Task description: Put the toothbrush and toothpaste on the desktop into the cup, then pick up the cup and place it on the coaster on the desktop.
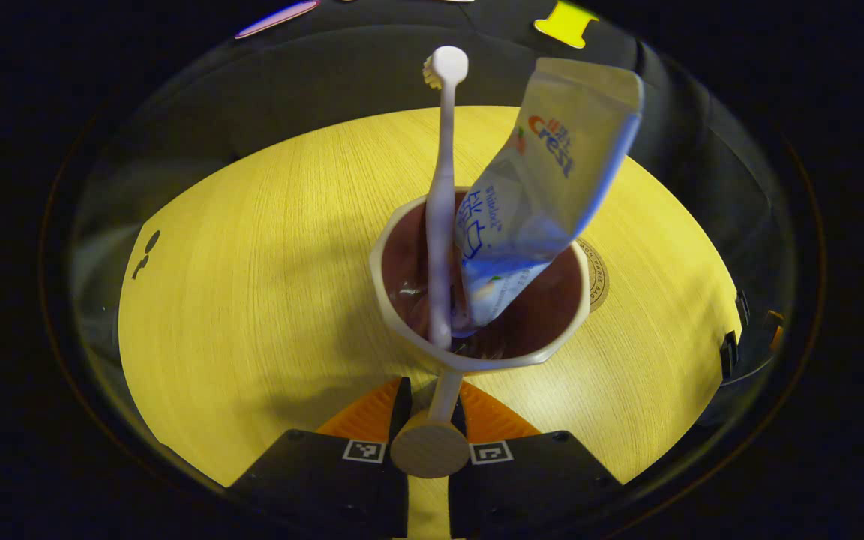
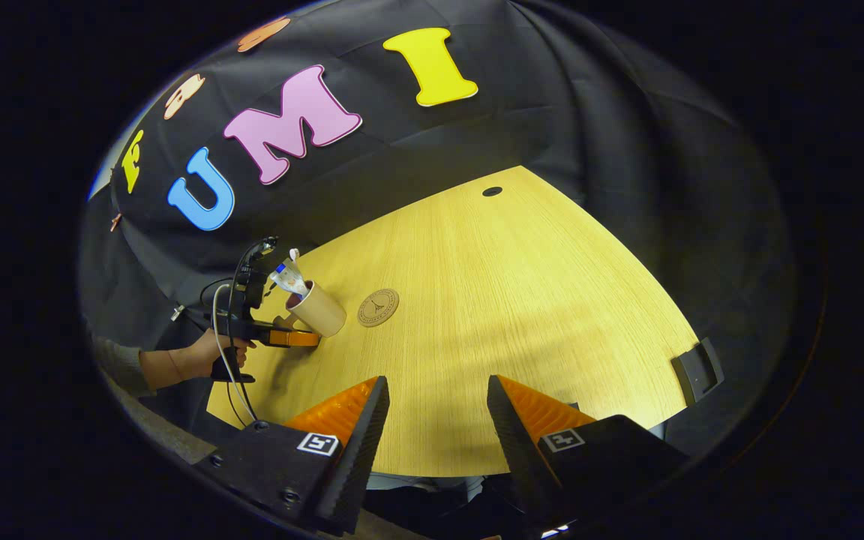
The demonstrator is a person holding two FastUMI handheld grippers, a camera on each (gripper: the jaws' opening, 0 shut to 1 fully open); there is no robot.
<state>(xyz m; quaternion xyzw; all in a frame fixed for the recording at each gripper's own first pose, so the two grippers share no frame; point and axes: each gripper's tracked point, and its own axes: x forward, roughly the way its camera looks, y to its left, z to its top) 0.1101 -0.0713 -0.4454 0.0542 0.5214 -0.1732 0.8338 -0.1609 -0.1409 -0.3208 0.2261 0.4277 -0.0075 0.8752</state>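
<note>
Left gripper (image 1: 430, 405) pinches the handle (image 1: 430, 442) of one cup (image 1: 477, 300) just ahead of its fingers. One toothbrush (image 1: 441, 187) stands upright inside, head up; one toothpaste tube (image 1: 544, 187) leans beside it, its long axis tilted right. One coaster (image 1: 597, 274) lies just beyond the cup; the right gripper (image 2: 432, 409), well apart, is spread.

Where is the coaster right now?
In the right gripper view, the coaster lies bare on the desktop, just right of the cup.

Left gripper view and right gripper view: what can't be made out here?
- Coaster, left gripper view: mostly hidden behind the cup.
- Cup's base: hidden by its own rim.
- Left gripper grip on the cup handle: the knob covers the contact.
- Toothbrush, toothpaste, right gripper view: too small for detail.
</note>
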